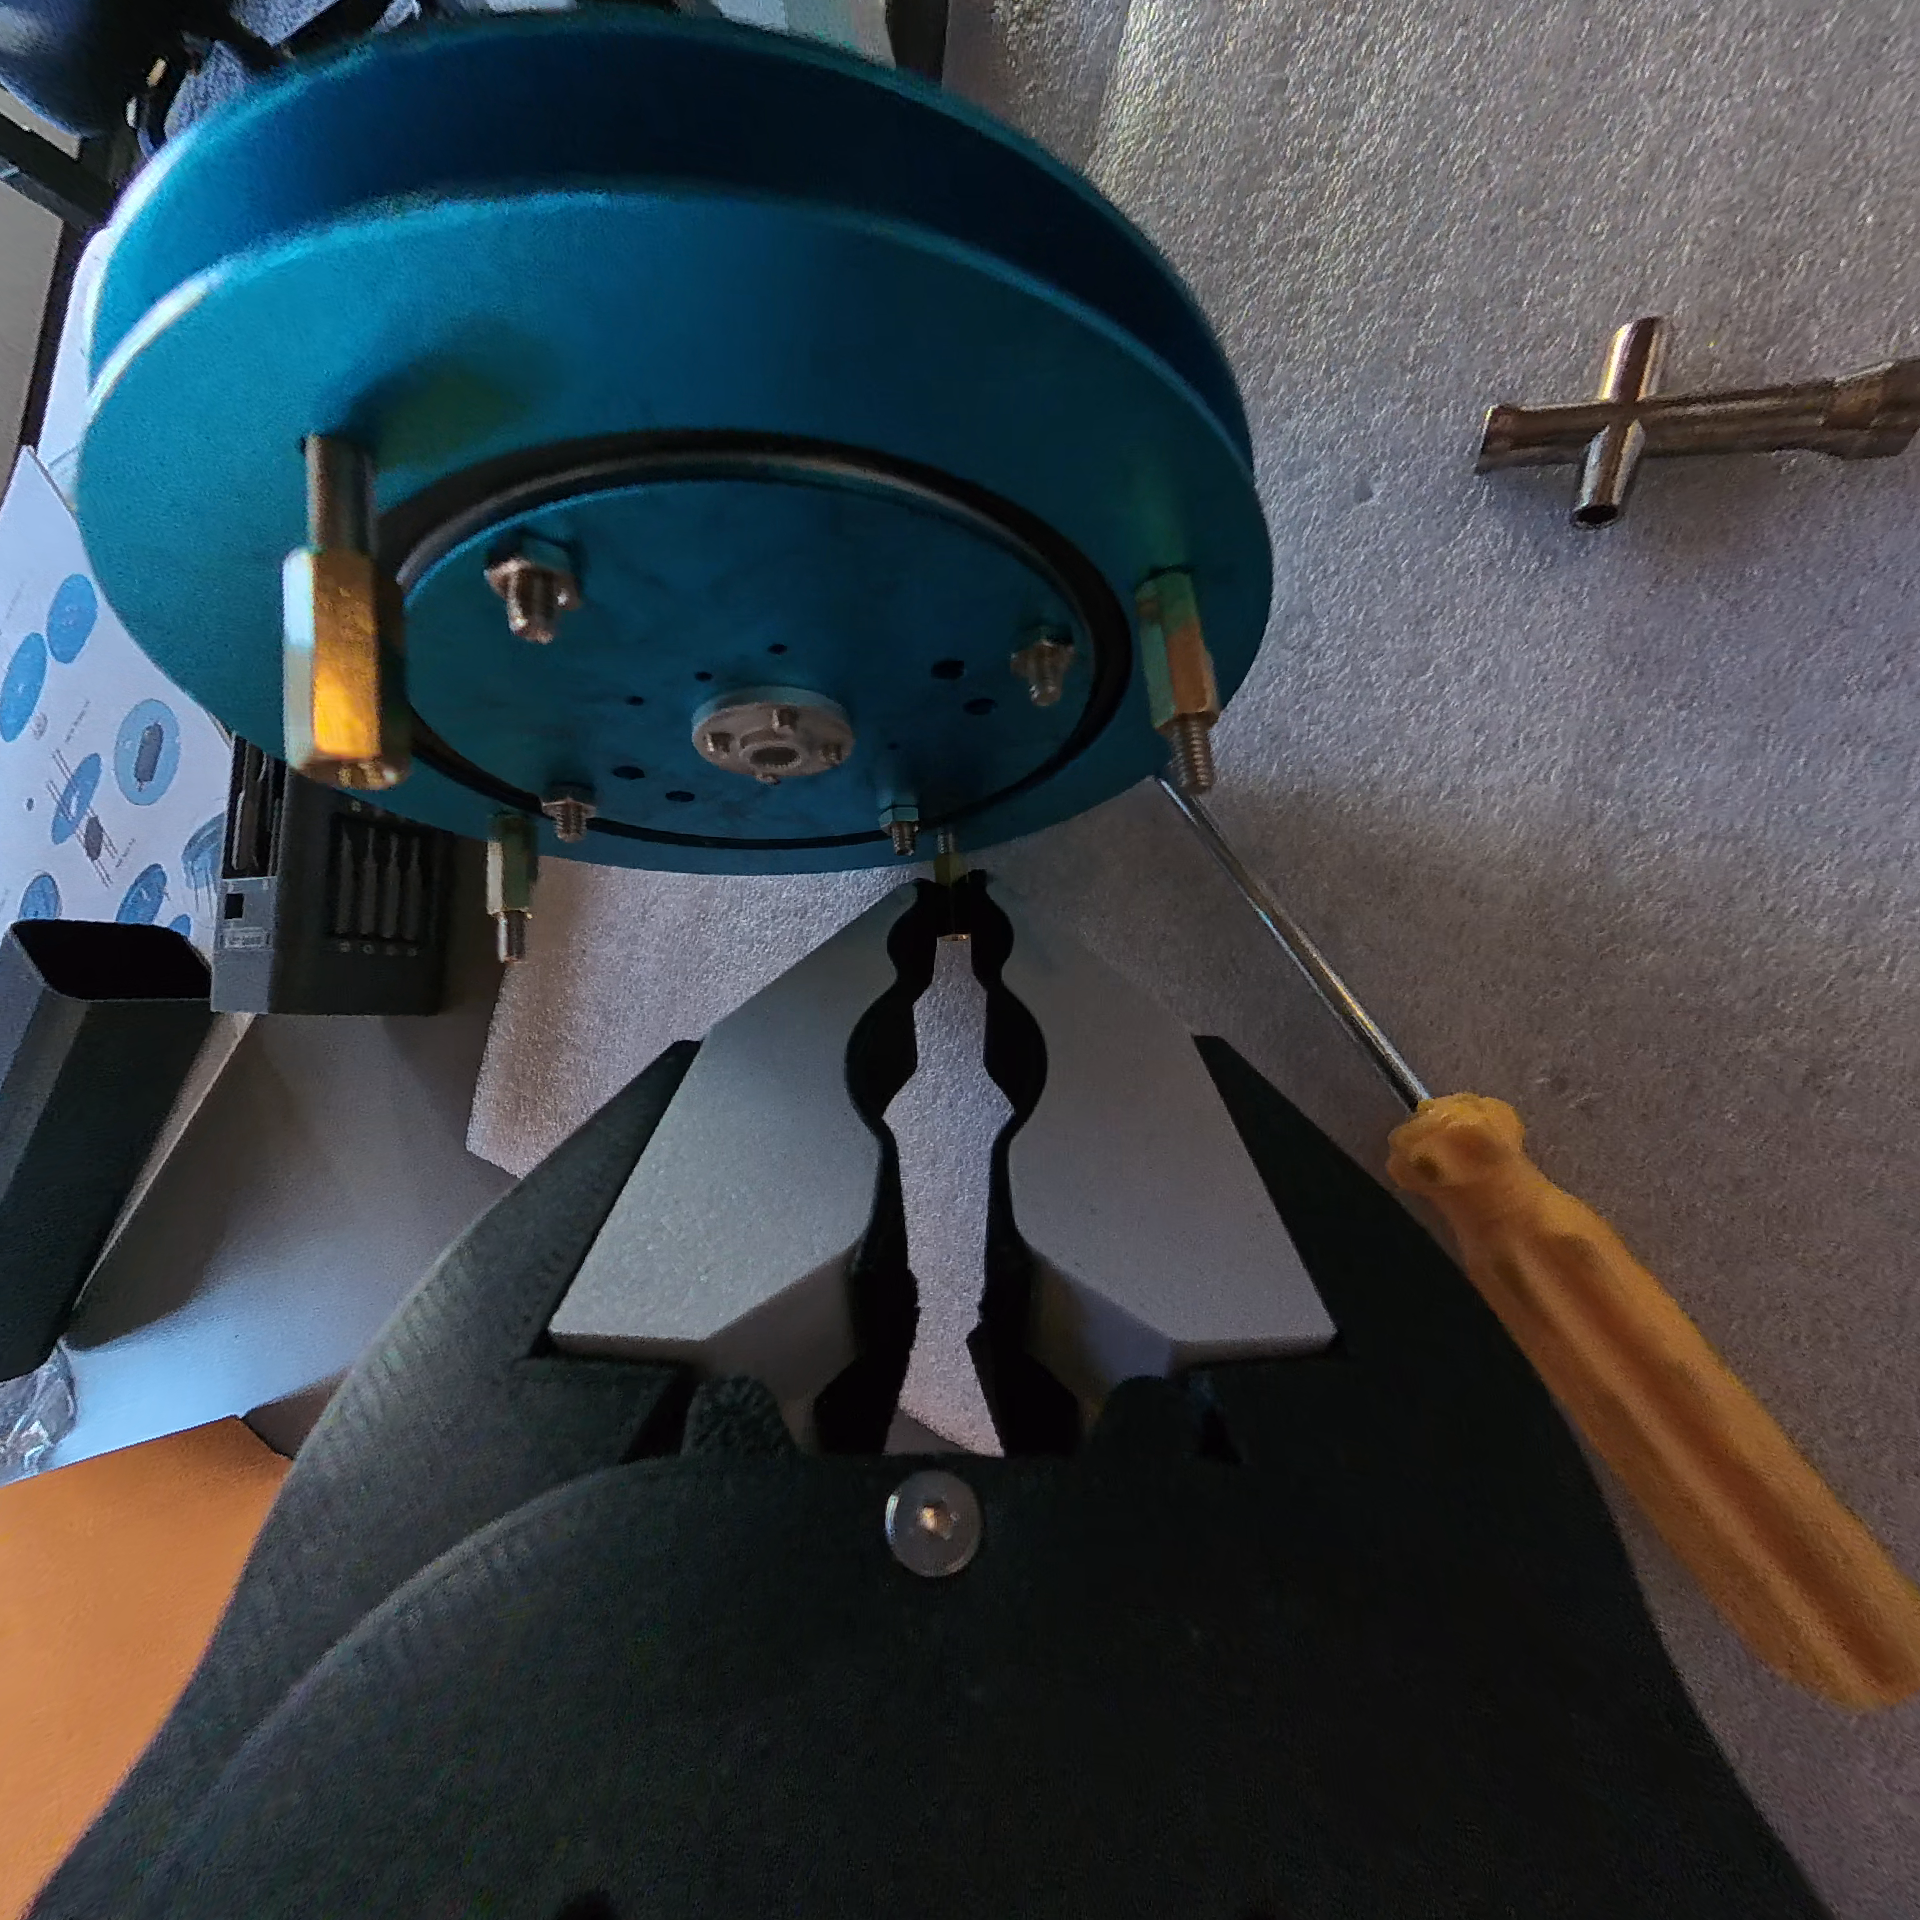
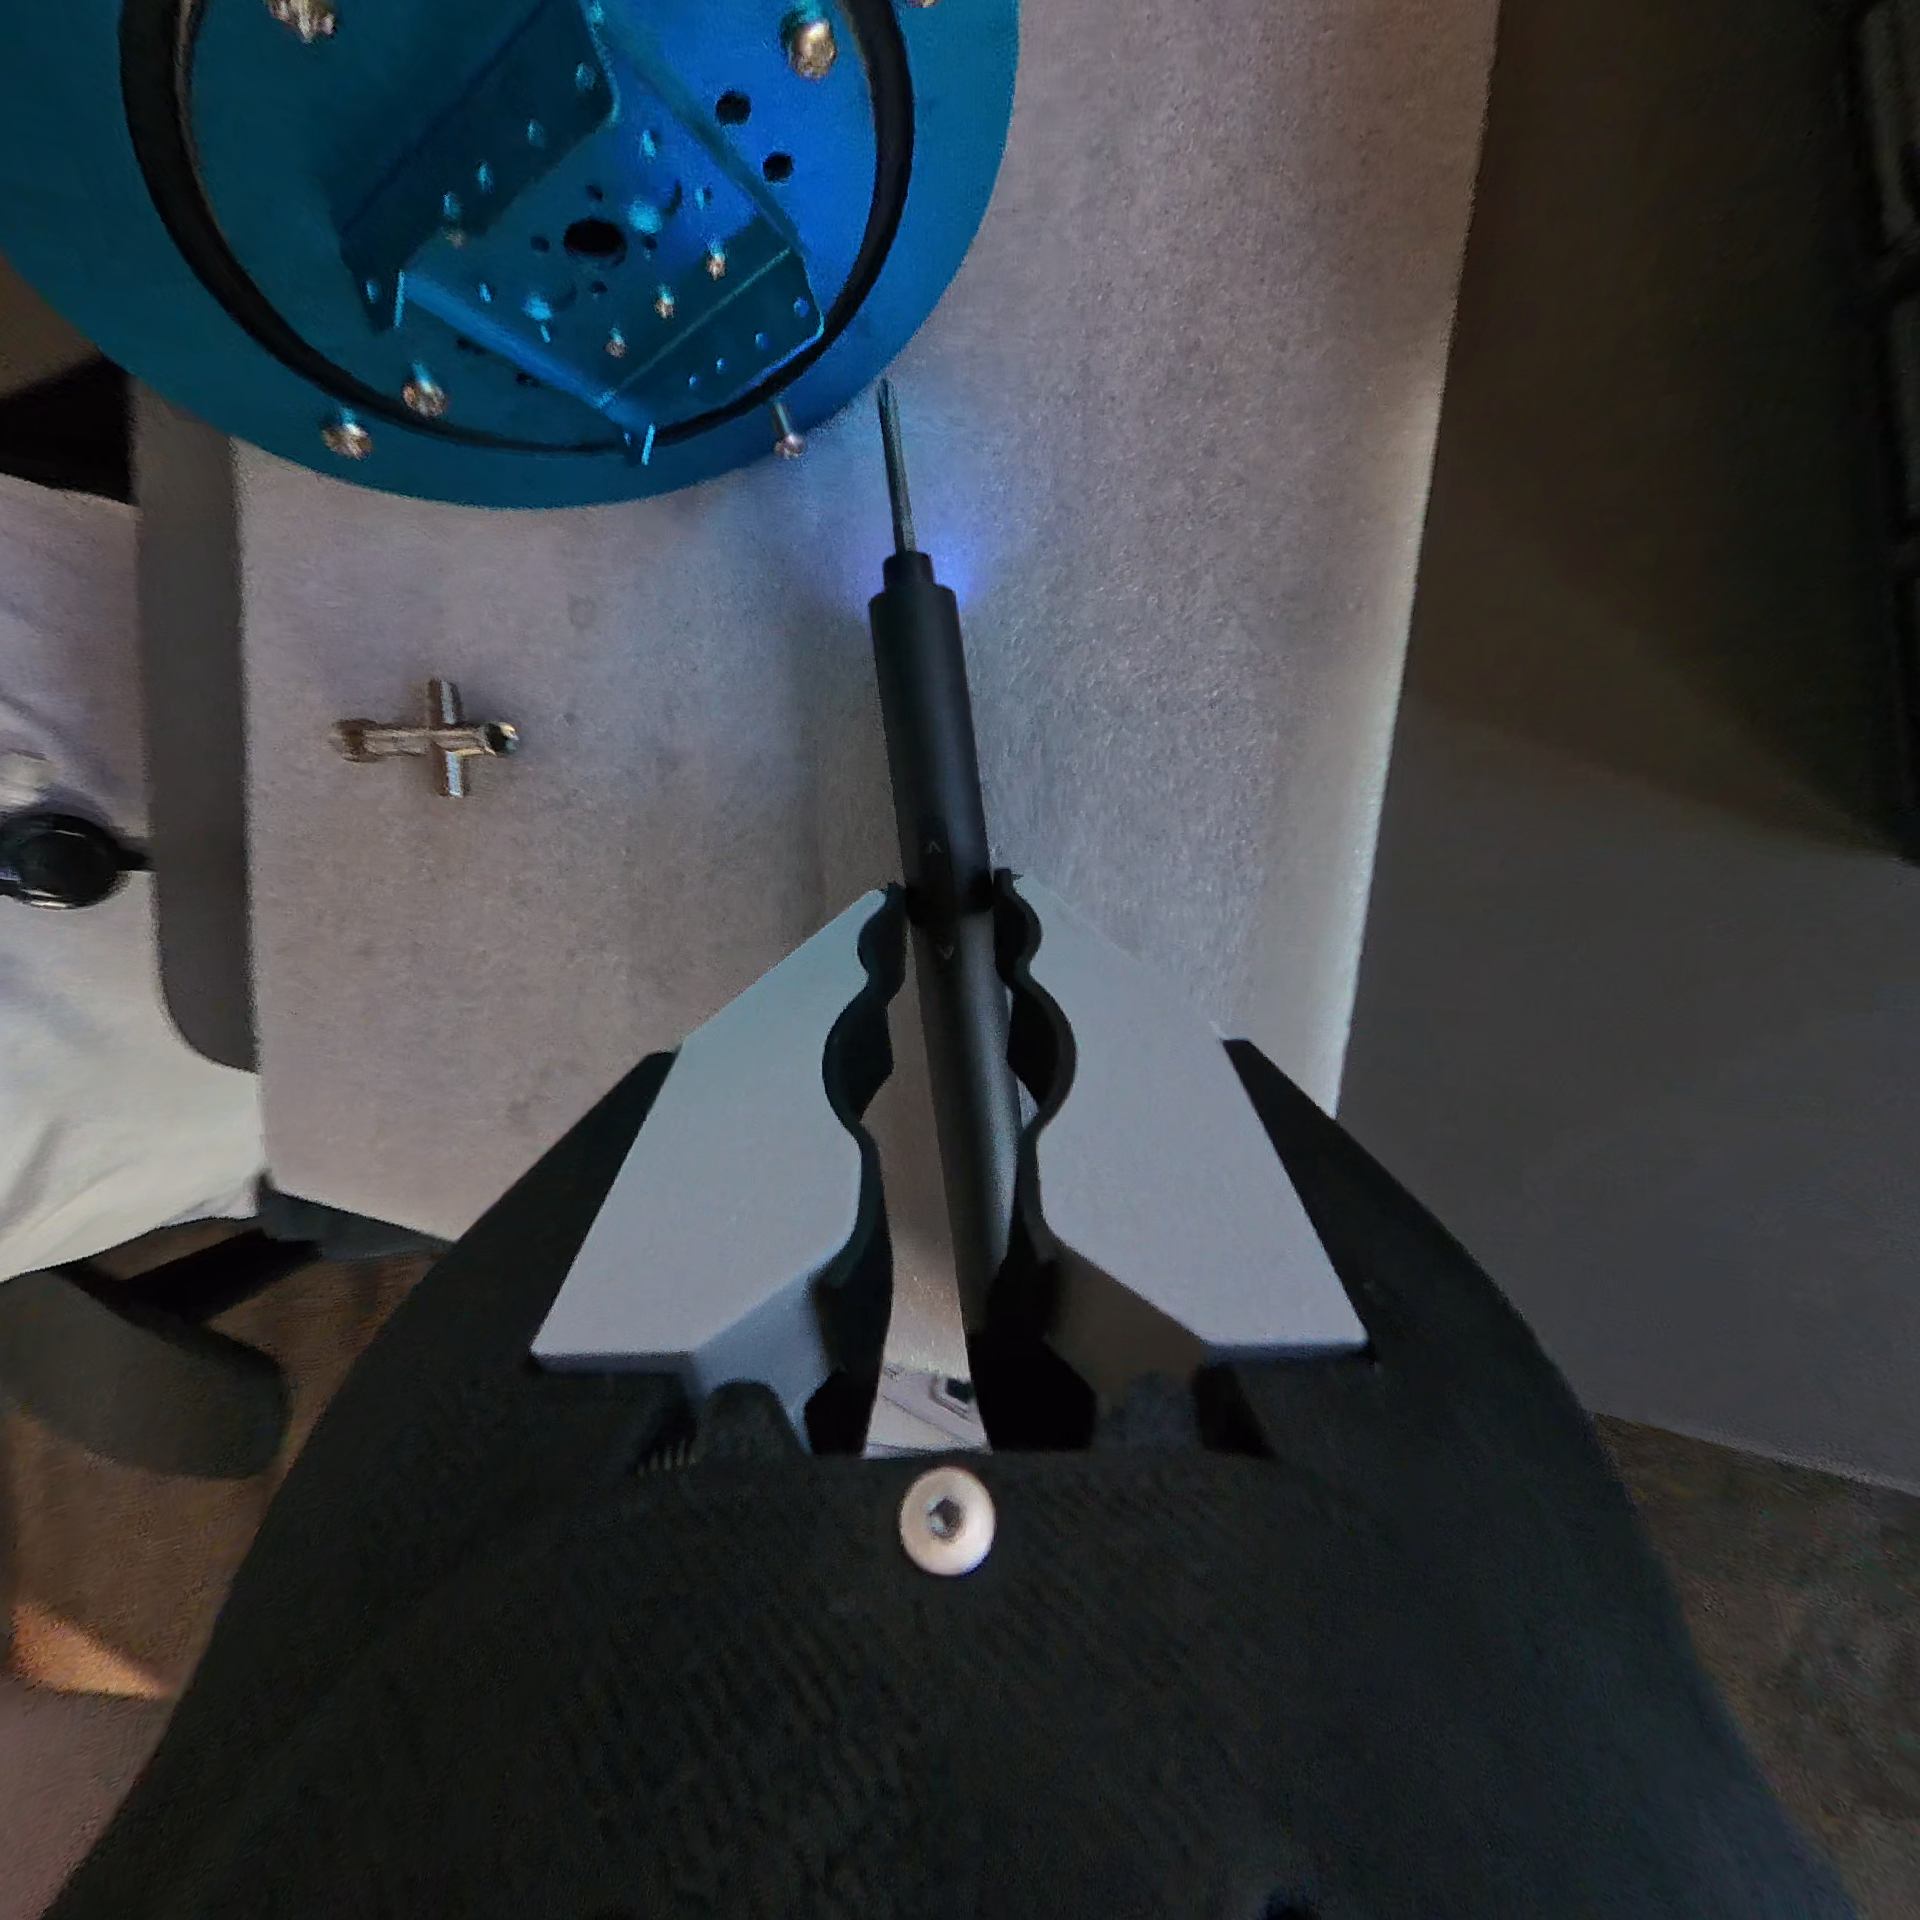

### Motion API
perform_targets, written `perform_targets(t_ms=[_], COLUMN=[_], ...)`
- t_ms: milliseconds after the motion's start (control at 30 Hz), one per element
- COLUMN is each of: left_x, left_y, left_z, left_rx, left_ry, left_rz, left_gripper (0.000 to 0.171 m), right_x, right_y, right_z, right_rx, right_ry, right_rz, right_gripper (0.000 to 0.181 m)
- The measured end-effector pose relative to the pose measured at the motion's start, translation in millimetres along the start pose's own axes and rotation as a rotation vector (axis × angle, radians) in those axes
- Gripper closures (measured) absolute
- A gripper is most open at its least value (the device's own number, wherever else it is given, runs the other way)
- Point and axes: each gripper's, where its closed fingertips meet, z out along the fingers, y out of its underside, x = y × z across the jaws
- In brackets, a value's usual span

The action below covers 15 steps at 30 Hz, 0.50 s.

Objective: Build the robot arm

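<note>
Left gripper (image 1: pixel 951 914) pinches a small brass standoff (image 1: pixel 952 921) at the rim of the blue disc assembly (image 1: pixel 665 343), while right gripper (image 2: pixel 951 894) clamps a black precision screwdriver (image 2: pixel 940 790), its bit near the disc (image 2: pixel 940 208), cross wrench (image 2: pixel 431 740) beyond.

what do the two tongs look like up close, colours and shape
Both match. The left tongs and right tongs each have a black, ribbed 3D-printed body, two pale grey wedge-shaped fingers lined with wavy black pads, and one silver hex-socket screw at the centre. No cables or sleeves show.
</note>
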Motion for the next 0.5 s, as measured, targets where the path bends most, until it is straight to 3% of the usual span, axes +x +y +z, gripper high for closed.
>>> perform_targets(t_ms=[233, 500], left_x=[0, 0], left_y=[0, 0], left_z=[0, 1], left_rx=[0.006, 0.008], left_ry=[-0.001, -0.017], left_rz=[-0.004, -0.008], left_gripper=[0.167, 0.167], right_x=[0, -23], right_y=[14, 15], right_z=[-8, -10], right_rx=[-0.091, -0.023], right_ry=[0.439, 0.362], right_rz=[-0.250, -0.209], right_gripper=[0.165, 0.168])
